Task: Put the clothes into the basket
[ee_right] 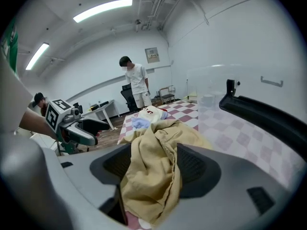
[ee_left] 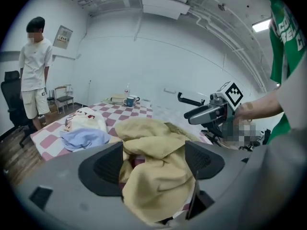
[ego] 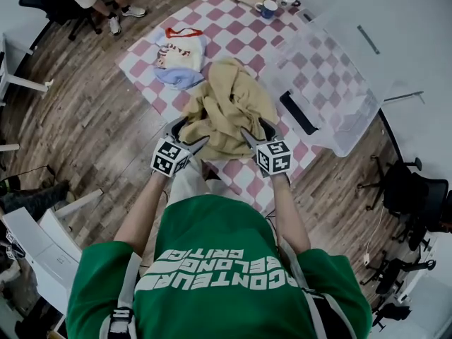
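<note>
1. On the red-and-white checked tablecloth (ego: pixel 240 44), head view: a crumpled tan cloth garment (ego: pixel 229 108) lies beside the clear plastic basket (ego: pixel 332 69).
2. Left gripper view: the left gripper (ee_left: pixel 156 162) has its jaws apart, with tan folds between them.
3. Right gripper view: the right gripper (ee_right: pixel 153 169) likewise.

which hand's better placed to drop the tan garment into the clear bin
Right. The right gripper is on the side next to the clear bin; the left gripper is farther off. Each has the tan garment between open jaws.
</note>
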The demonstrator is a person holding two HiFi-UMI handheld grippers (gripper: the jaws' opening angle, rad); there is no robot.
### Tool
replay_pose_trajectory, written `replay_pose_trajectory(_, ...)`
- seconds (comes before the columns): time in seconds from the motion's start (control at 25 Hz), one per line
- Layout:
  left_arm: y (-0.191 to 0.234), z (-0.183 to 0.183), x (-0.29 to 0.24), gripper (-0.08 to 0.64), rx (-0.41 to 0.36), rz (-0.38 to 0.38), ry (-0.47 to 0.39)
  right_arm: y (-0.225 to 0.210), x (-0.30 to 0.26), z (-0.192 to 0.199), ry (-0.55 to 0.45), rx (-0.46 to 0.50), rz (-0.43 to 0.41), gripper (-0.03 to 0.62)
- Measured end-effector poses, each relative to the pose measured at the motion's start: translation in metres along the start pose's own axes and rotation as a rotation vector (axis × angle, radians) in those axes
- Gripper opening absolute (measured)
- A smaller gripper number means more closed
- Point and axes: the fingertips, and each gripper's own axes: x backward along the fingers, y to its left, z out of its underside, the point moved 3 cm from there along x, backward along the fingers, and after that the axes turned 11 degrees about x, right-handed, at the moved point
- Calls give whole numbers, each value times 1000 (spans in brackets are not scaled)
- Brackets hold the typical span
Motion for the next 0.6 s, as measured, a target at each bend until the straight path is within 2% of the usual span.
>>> replay_pose_trajectory(0.12, 18, 10, -18, 422, 10, -11, 42, -10, -14, 11, 41, -10, 21, 312)
replay_pose_trajectory(0.32, 46, 31, -50, 483, 36, -31, 119, -24, -37, 25, 111, -28, 42, 333)
replay_pose_trajectory(0.6, 69, 56, -83, 503, 53, -4, 253, -40, -78, 48, 209, -75, 55, 342)
